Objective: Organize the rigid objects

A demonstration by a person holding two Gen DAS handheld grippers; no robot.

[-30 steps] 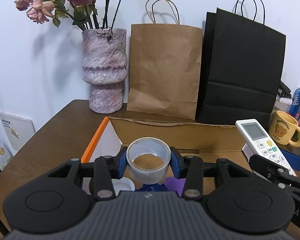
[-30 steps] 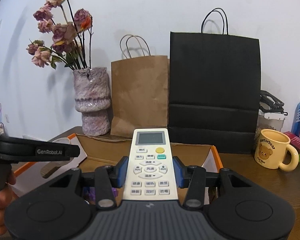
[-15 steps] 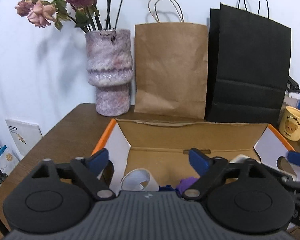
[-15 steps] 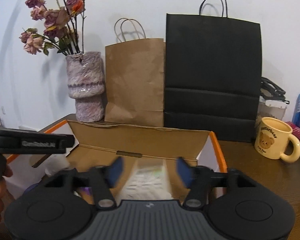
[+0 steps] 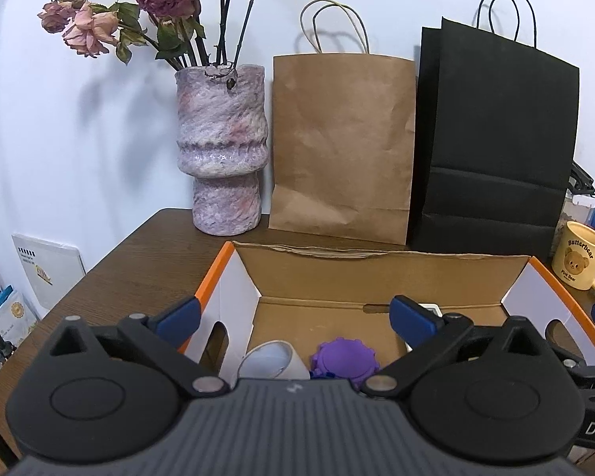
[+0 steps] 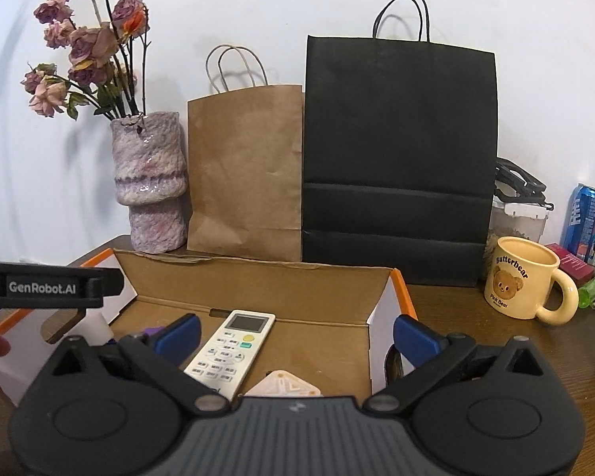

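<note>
Now both grippers hover over an open cardboard box [image 5: 377, 273]. Left gripper [image 5: 295, 315] spread wide, empty; below it lies a tape roll [image 5: 273, 361] (tipped on its side) beside a purple lid [image 5: 345, 359]. Right gripper [image 6: 295, 335] jaws opening, empty; beneath them a white remote [image 6: 230, 351] rests on the box floor.

Cardboard box [image 6: 258, 277] matt brown; table [image 5: 139, 254] dark wood grain; vase [image 5: 222, 150] rough, glazed; mug [image 6: 523, 281] glossy ceramic.
</note>
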